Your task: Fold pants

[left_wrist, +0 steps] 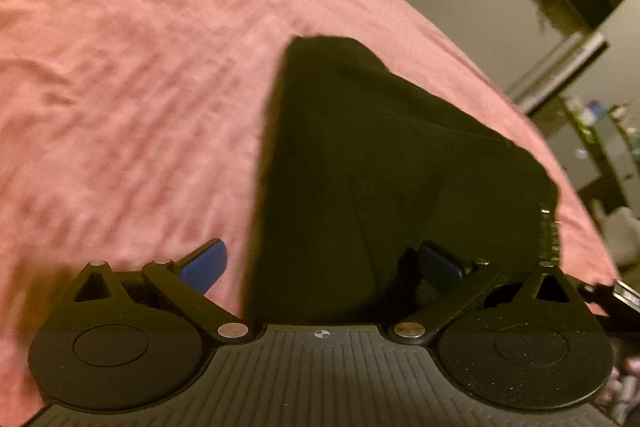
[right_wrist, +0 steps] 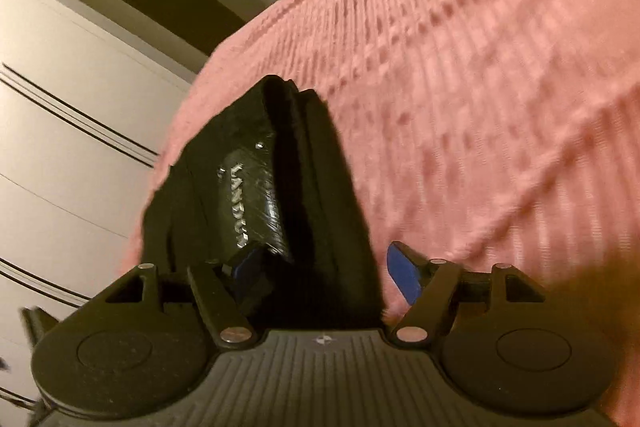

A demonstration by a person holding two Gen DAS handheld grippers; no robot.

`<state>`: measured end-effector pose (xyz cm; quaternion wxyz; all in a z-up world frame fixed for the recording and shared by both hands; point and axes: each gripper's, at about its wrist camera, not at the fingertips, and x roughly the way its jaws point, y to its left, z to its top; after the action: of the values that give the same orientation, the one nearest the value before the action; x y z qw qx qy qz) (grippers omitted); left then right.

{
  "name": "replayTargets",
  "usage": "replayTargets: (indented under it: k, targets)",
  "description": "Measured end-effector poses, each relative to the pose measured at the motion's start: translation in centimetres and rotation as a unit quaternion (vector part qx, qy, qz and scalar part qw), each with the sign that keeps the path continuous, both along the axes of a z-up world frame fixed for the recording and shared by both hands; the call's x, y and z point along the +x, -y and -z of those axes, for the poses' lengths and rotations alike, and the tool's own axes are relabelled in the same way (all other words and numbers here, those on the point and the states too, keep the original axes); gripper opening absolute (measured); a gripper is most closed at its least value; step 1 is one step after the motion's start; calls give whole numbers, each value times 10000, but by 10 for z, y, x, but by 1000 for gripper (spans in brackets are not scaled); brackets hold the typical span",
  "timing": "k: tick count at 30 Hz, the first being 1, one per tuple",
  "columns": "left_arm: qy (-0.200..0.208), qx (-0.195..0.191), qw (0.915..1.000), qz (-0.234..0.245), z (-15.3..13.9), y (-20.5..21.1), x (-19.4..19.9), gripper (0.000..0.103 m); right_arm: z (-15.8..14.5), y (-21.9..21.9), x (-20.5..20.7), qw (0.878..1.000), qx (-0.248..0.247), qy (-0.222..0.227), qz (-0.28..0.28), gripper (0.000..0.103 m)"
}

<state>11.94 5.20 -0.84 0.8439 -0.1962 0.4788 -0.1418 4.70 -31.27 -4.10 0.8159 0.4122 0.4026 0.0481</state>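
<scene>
Pink ribbed bedspread (left_wrist: 120, 87) covers the bed, with white drawers (right_wrist: 60, 107) beside it, and the black pants (left_wrist: 380, 167) lie on it in a folded bundle close to the near edge. We judge the fold is being set down, so the step now is to let go cleanly: we should draw both claws straight back and low, so the pads do not drag the top layer and undo the crease, then press the bundle flat. Our left claw (left_wrist: 320, 267) stands wide open, one blue pad (left_wrist: 204, 263) over bare bedspread and the other over the cloth, with the pants' edge between the pads but not pinched. Our right claw (right_wrist: 324, 271) is likewise open, its jaws spread to either side of the waistband end (right_wrist: 256, 195), where silver lettering shows; neither pad presses on it.
</scene>
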Motion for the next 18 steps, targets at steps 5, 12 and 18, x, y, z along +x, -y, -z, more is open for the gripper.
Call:
replayTargets:
  k: [5, 12, 18]
  targets:
    - [-100, -171, 9994, 273, 7, 13, 23, 103, 10, 0, 18, 9992, 342, 76, -180, 71]
    - [-32, -238, 9992, 315, 16, 27, 49, 103, 12, -4, 44, 9981, 472, 223, -318, 70]
    - [235, -186, 9987, 411, 1, 26, 43, 82, -6, -22, 51, 9981, 16, 388, -473, 44]
